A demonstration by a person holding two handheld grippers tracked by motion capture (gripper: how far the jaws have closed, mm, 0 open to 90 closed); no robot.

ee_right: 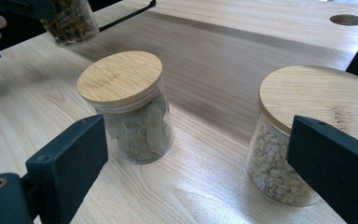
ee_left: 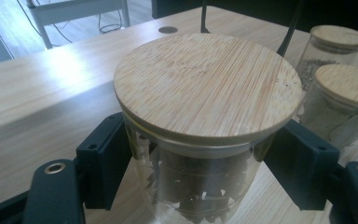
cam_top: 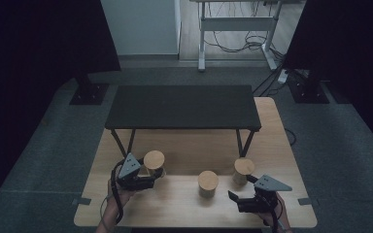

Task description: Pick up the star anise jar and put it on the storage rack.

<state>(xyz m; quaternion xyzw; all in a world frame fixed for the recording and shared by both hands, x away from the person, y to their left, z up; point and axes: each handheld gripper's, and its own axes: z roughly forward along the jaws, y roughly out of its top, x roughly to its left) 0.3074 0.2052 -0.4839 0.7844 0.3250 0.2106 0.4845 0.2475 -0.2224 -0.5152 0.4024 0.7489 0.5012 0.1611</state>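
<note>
Your left tool (cam_top: 156,175) is clamped on the dark-filled jar (ee_left: 200,154), one jaw pressed against each side of the glass just under its bamboo lid (ee_left: 208,84). In the high view that jar (cam_top: 153,162) sits at the left of the bench (cam_top: 184,206), in front of the black shelf (cam_top: 182,107); in the right gripper view its base (ee_right: 70,21) hangs clear of the wood, tilted.

Near the middle of the bench stands the leaf-filled jar (cam_top: 208,183), upright, lid on, touched by neither tool; in the right gripper view it (ee_right: 130,109) stands between your right jaws but well ahead of them.

At the right stands the jar of pale pebbles (cam_top: 243,170), upright with its lid on. Your right tool (cam_top: 240,198) rests just in front of it with its jaws spread wide and nothing between the pads; the pebble jar (ee_right: 289,140) is just behind the right-hand jaw.
</note>
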